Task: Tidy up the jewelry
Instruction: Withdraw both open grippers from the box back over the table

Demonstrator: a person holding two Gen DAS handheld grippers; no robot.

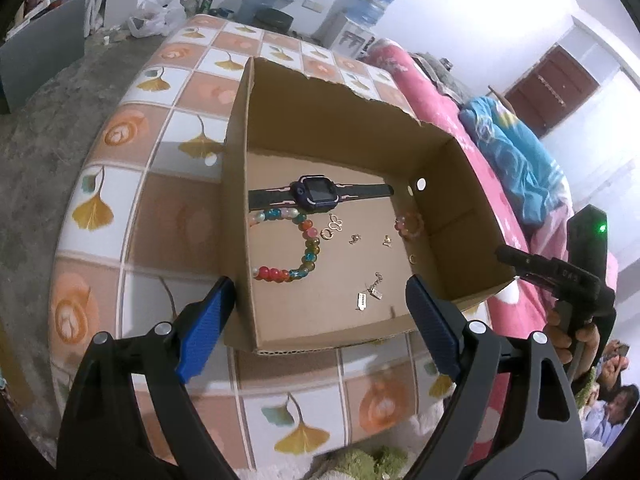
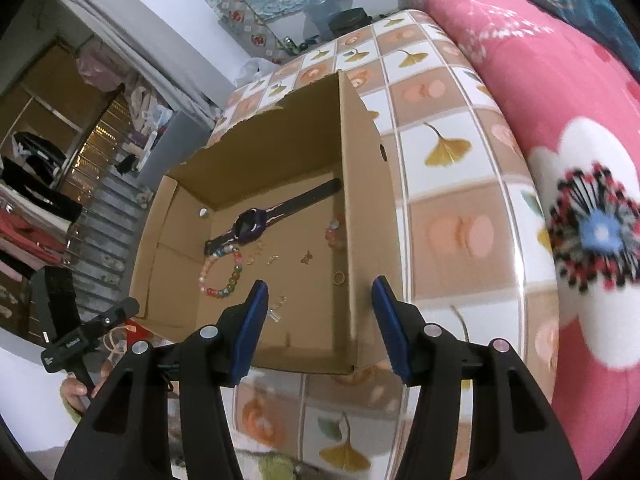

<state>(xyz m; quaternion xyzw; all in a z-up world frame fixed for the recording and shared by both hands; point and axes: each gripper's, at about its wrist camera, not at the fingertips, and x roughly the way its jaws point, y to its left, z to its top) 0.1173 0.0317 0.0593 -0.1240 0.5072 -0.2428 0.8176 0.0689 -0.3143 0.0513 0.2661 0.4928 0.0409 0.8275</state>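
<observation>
An open cardboard box [image 1: 280, 112] stands on a tiled table [image 1: 132, 216]. Inside lie a dark smartwatch [image 1: 316, 192], a multicoloured bead bracelet [image 1: 298, 248], a small pink bead bracelet [image 1: 409, 224], several small gold earrings [image 1: 334, 227] and a silver pendant [image 1: 370, 296]. My left gripper [image 1: 320, 316] is open and empty above the box's near wall. My right gripper [image 2: 320, 324] is open and empty, over the box's near right corner. That view also shows the box [image 2: 360, 168], the watch [image 2: 256, 220] and the bead bracelet [image 2: 228, 276].
A pink flowered quilt [image 2: 560, 160] lies along the table's right side, with a blue blanket [image 1: 516, 160] on it. The table edge drops to a concrete floor [image 1: 44, 140] on the left. Shelves and clothes [image 2: 52, 200] stand beyond.
</observation>
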